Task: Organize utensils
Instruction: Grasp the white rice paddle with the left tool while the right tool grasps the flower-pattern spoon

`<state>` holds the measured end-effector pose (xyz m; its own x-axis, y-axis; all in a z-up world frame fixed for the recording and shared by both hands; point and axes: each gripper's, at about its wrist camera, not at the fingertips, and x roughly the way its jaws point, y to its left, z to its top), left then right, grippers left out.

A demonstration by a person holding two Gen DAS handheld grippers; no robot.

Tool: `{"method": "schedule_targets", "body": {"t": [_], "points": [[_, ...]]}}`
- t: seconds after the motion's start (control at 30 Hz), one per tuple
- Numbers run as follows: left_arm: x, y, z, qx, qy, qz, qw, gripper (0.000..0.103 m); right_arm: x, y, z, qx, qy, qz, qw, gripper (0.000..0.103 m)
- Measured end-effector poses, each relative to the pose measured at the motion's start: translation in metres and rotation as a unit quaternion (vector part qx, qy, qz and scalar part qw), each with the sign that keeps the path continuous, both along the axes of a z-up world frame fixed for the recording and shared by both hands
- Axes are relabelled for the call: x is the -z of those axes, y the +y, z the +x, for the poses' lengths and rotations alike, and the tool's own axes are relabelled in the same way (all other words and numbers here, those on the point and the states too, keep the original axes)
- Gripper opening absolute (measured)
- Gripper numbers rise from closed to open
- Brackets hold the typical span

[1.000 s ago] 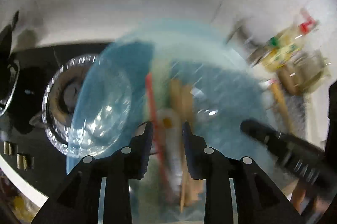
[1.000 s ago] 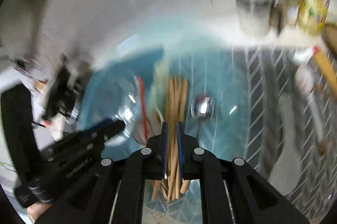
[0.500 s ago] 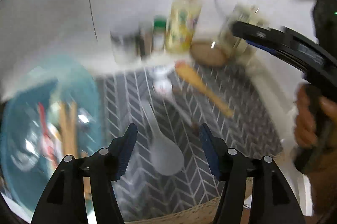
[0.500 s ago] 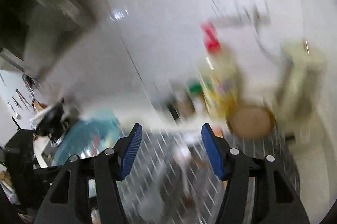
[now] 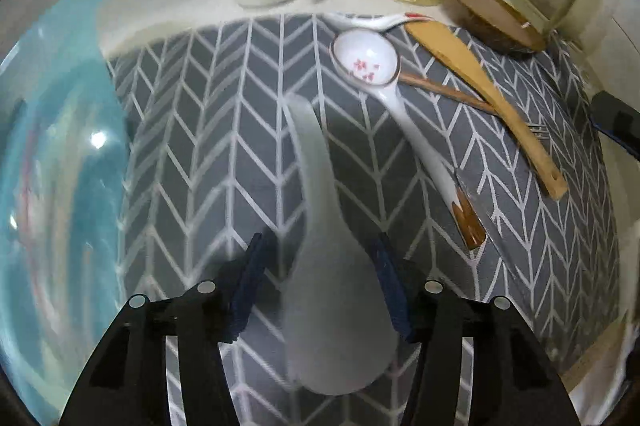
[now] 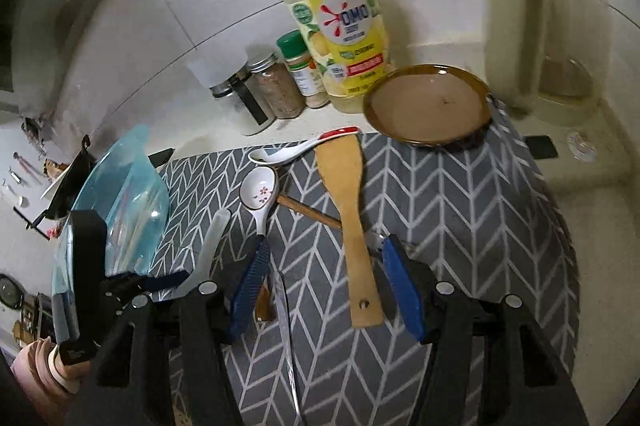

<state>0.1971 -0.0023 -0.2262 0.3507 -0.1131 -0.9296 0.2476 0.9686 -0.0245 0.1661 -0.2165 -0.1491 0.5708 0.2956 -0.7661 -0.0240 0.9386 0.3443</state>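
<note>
A: Left wrist view first. What have you got?

B: My left gripper (image 5: 320, 278) points down at the grey chevron mat (image 5: 208, 129) on the tabletop. The translucent rice paddle (image 5: 332, 306) lies on the mat near its front edge, its broad head between my fingers (image 5: 250, 282), which are closing. Whether the pads touch it yet I cannot tell; a gap shows on the left side. Toward the mat's back edge lie a white ladle (image 5: 366, 59) and a wooden spatula (image 5: 480, 85). The blue bowl (image 5: 52, 161) sits off the mat's left edge.

A: And the right wrist view?

B: My right gripper (image 6: 328, 286) has its fingers (image 6: 402, 290) spread fairly wide, gripping nothing. The wooden spatula's (image 6: 352, 226) handle end lies between them on the mat (image 6: 460, 226), untouched. A knife blade (image 6: 286, 330) lies just left of it. A brown plate (image 6: 428, 105) rests at the mat's back edge, beside a soap bottle (image 6: 336, 21).
</note>
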Motion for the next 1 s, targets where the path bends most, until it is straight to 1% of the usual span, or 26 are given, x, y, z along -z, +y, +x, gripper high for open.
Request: {"method": "schedule_targets", "body": {"t": [0.03,0.07,0.1,0.13,0.17,0.2,0.27,0.33,0.4,0.47,0.53,0.57,0.6,0.67,0.73,0.8,0.87,0.93,1.0], "points": [[-0.001,-0.002,-0.001,0.004,-0.002,0.002,1.0000,0.042,0.001,0.001,0.000,-0.006,-0.003,0.001,1.000,0.057],[-0.002,-0.004,-0.001,0.007,-0.001,-0.002,1.0000,0.038,0.005,0.006,0.006,-0.016,-0.006,0.000,1.000,0.057],[-0.006,-0.001,-0.002,0.004,-0.002,-0.022,0.9998,0.025,0.009,0.013,0.014,-0.029,-0.009,0.003,1.000,0.056],[-0.013,0.002,-0.003,-0.003,-0.011,-0.034,0.9994,0.015,0.013,0.016,0.018,-0.037,-0.010,0.007,0.999,0.055],[-0.019,0.006,-0.002,-0.004,-0.010,-0.045,0.9989,0.005,0.018,0.024,0.027,-0.053,-0.012,0.015,0.998,0.050],[-0.019,0.007,0.001,-0.001,0.008,-0.044,0.9990,0.006,0.022,0.029,0.035,-0.063,-0.011,0.018,0.998,0.044],[-0.016,0.013,0.002,-0.010,0.018,-0.044,0.9988,0.007,0.032,0.040,0.053,-0.079,-0.002,0.018,0.997,0.043],[-0.016,0.016,0.000,-0.012,0.021,-0.041,0.9989,0.007,0.040,0.049,0.068,-0.091,0.006,0.009,0.996,0.043],[-0.018,0.017,-0.008,-0.009,0.016,-0.046,0.9988,0.007,0.042,0.053,0.073,-0.091,0.009,0.008,0.996,0.043],[-0.014,0.022,-0.010,-0.017,0.022,-0.047,0.9985,0.007,0.044,0.054,0.077,-0.092,0.013,0.009,0.996,0.043],[-0.009,0.025,-0.008,-0.028,0.024,-0.048,0.9981,0.011,0.045,0.057,0.078,-0.095,0.013,0.006,0.995,0.043],[-0.011,0.026,-0.007,-0.030,0.022,-0.051,0.9980,0.022,0.045,0.057,0.078,-0.098,0.013,0.005,0.995,0.043],[-0.010,0.026,-0.003,-0.029,0.023,-0.049,0.9981,0.036,0.045,0.057,0.079,-0.100,0.013,0.005,0.995,0.043],[-0.009,0.026,-0.001,-0.031,0.023,-0.039,0.9985,0.046,0.046,0.056,0.080,-0.102,0.015,0.003,0.995,0.043],[-0.006,0.027,0.004,-0.041,0.032,-0.053,0.9973,0.048,0.046,0.055,0.082,-0.101,0.016,0.002,0.995,0.043],[-0.006,0.029,0.006,-0.048,0.028,-0.064,0.9964,0.048,0.046,0.053,0.083,-0.096,0.016,0.003,0.995,0.043],[-0.006,0.026,0.007,-0.044,0.024,-0.056,0.9972,0.048,0.047,0.051,0.085,-0.093,0.016,0.002,0.996,0.043],[-0.009,0.024,0.008,-0.043,0.031,-0.049,0.9974,0.048,0.047,0.050,0.086,-0.092,0.016,0.000,0.996,0.043],[-0.012,0.025,0.009,-0.040,0.030,-0.060,0.9970,0.051,0.045,0.047,0.086,-0.091,0.015,-0.001,0.996,0.043]]}}
